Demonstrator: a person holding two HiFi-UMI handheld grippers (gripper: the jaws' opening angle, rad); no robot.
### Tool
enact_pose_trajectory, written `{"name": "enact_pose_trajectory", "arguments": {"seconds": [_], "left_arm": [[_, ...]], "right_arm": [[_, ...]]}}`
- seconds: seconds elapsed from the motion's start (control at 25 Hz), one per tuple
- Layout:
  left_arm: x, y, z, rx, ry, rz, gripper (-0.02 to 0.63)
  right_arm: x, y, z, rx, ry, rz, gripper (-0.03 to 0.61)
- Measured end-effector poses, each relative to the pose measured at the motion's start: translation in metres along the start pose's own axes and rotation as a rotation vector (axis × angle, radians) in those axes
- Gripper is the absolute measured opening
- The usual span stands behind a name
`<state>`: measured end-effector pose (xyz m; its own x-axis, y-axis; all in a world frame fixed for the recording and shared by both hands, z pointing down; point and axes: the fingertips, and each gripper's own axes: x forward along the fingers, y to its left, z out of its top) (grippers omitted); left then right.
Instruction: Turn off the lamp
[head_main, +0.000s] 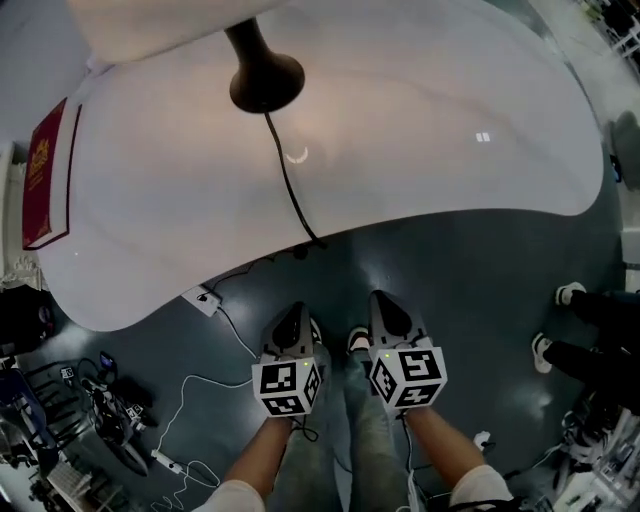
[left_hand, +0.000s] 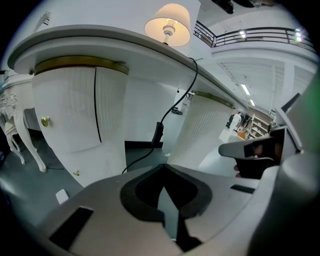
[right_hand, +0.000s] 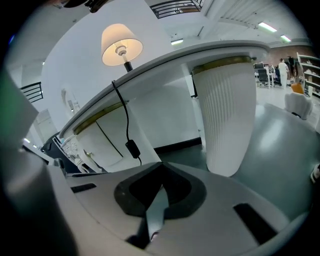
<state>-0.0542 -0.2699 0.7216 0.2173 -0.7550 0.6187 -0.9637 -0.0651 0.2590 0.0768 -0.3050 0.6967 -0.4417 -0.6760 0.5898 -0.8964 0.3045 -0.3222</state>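
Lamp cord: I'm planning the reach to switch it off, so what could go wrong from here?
1. The small black inline switch hangs free on the thin black cord below the white table's edge; pushing it may just swing it.
2. Tugging that cord could drag the lit cream-shaded lamp.
3. The left claw and right claw are shut, and must open first.
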Motion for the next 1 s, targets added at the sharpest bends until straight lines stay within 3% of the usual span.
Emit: {"name": "enact_pose_trajectory", "arguments": {"seconds": [0.28, 0.84, 1.0], "left_arm": [[0.006, 0.004, -0.012, 0.006, 0.005, 0.003, 0.006], [0.021, 0.006, 0.013, 0.047, -0.065, 0.005, 0.008], [0.025, 0.005, 0.015, 0.032, -0.073, -0.030, 0.080]], "right_arm": [[-0.003, -0.001, -0.021, 0.025, 0.028, -0.007, -0.002], [-0.003, -0.003, -0.019, 0.011, 0.031, -0.013, -0.002], [0.001, -0.002, -0.017, 0.022, 0.021, -0.014, -0.002]]}}
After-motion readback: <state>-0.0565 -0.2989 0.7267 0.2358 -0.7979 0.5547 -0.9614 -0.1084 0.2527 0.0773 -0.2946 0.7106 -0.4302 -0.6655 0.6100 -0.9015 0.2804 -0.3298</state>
